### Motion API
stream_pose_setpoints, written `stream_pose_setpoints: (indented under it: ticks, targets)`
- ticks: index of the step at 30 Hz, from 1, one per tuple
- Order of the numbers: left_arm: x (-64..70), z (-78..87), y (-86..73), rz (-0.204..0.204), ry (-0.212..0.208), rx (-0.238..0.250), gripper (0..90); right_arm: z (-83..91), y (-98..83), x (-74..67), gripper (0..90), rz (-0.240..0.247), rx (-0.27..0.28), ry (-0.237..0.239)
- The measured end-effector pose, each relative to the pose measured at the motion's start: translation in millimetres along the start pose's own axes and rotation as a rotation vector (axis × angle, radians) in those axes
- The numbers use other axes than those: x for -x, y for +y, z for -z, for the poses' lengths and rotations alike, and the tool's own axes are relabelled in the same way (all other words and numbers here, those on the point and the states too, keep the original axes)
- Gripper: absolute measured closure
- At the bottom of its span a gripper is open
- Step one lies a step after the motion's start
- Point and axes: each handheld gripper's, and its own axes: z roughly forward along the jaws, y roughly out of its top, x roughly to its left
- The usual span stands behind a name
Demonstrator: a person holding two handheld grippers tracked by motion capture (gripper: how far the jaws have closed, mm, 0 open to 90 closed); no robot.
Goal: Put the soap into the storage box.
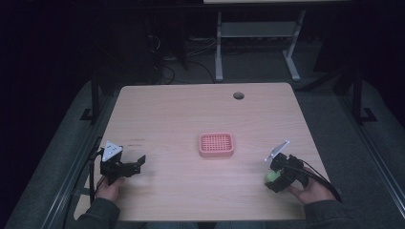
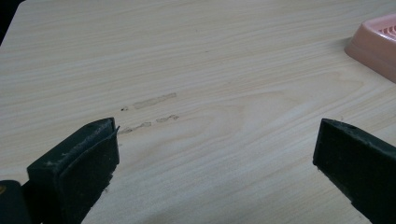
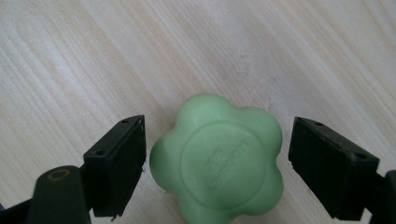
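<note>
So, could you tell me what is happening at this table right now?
A person sits at a wooden table with a hand-held gripper in each hand. The right hand-held gripper is open, its jaws on either side of a green flower-shaped soap lying on the table near the right edge; small gaps show, so it is not yet gripped. The left hand-held gripper is also open and empty, over bare wood at the left. A pink slotted soap dish sits empty mid-table.

Dim room, pale wood table (image 1: 191, 114)

Grey floor (image 1: 258, 64); white-legged desk frame (image 1: 258, 33) and tangled cables (image 1: 167, 62) stand behind in darkness.
</note>
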Motion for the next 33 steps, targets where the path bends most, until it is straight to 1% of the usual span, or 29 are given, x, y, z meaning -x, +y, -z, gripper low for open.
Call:
stream_pose_setpoints:
  ticks: [1, 4, 7, 10, 13, 16, 23, 24, 30, 33]
  targets:
    - [0.0, 0.0, 0.0, 0.000, 0.000, 0.000, 0.0, 0.0, 0.0, 0.0, 18.7, 0.000, 0.000, 0.000]
    - [-0.6, -0.2, 0.0, 0.001, 0.001, -0.001, 0.0, -2.9, -1.2, -0.2, 17.8, -0.002, -0.027, -0.001]
    - [-0.7, 0.0, 0.1, 0.000, 0.002, 0.000, 0.0, -6.0, -1.4, -0.7, 17.9, -0.002, -0.036, 0.000]
    - [-0.5, -0.1, 0.1, -0.001, -0.001, 0.000, 0.0, -8.9, -0.8, -1.0, 18.6, 0.008, -0.048, -0.002]
    - [-0.6, 0.0, 0.1, -0.002, 0.000, 0.000, 0.0, -10.0, -1.1, -1.0, 19.4, 0.009, -0.050, -0.001]
    - [-0.7, -0.1, 0.1, 0.000, 0.001, -0.001, 0.0, -10.6, -1.9, -1.1, 20.1, -0.003, -0.055, 0.001]
    - [-0.6, -0.3, 0.1, 0.004, 0.003, 0.001, 0.0, -11.1, -3.2, 0.0, 24.3, 0.005, -0.059, 0.004]
    - [-0.8, -0.2, 0.1, 0.002, 0.003, 0.001, 0.0, -11.5, -3.2, 0.1, 24.5, 0.011, -0.064, 0.001]
    - [-1.0, -0.3, 0.1, 0.005, 0.002, 0.003, 0.0, -11.5, -2.2, -0.4, 25.1, 0.007, -0.073, 0.005]
    - [-0.9, -0.2, 0.1, 0.003, 0.002, 0.001, 0.0, -11.5, -1.3, -0.7, 25.4, 0.013, -0.077, 0.002]
